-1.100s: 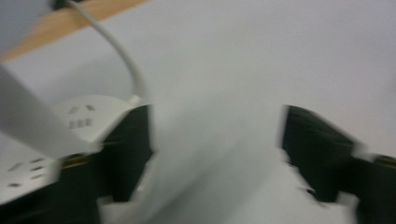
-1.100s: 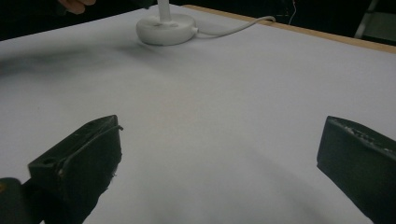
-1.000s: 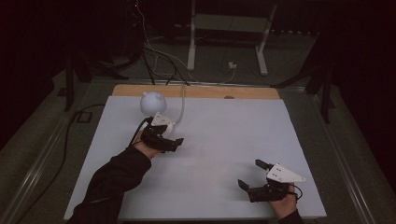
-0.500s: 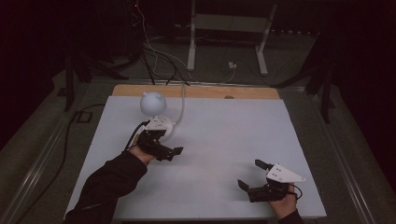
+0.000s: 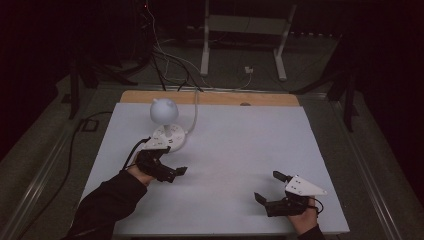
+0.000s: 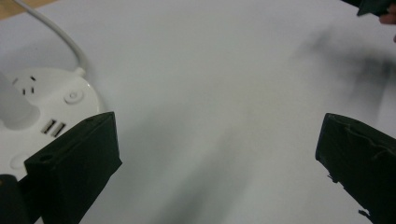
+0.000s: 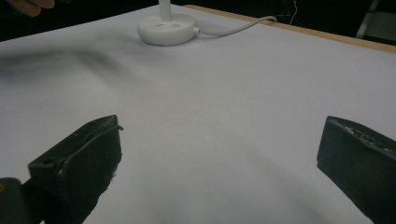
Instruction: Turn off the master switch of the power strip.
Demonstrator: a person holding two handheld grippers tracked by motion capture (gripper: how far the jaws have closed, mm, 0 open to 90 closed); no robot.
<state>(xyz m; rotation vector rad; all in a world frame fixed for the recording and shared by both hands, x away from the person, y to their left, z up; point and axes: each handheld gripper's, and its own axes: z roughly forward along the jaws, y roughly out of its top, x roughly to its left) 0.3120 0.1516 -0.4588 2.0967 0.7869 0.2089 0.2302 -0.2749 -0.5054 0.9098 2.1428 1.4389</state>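
A white lamp with a ball-shaped head stands on a round white base with sockets and a button, at the table's left back. The base lies just to the left of my left gripper. That gripper hovers low just in front of the base; its jaws have just been opening and stand wide with nothing between them. My right gripper rests near the front right edge, open and empty. From there the base shows far off.
The lamp's white cable runs from the base over the table's back edge. A wooden strip borders the white table top at the back. Beyond it are a dark floor, cables and a metal stand.
My left gripper has drawn back from the lamp base toward the near edge of the table. The right gripper has stayed where it was.
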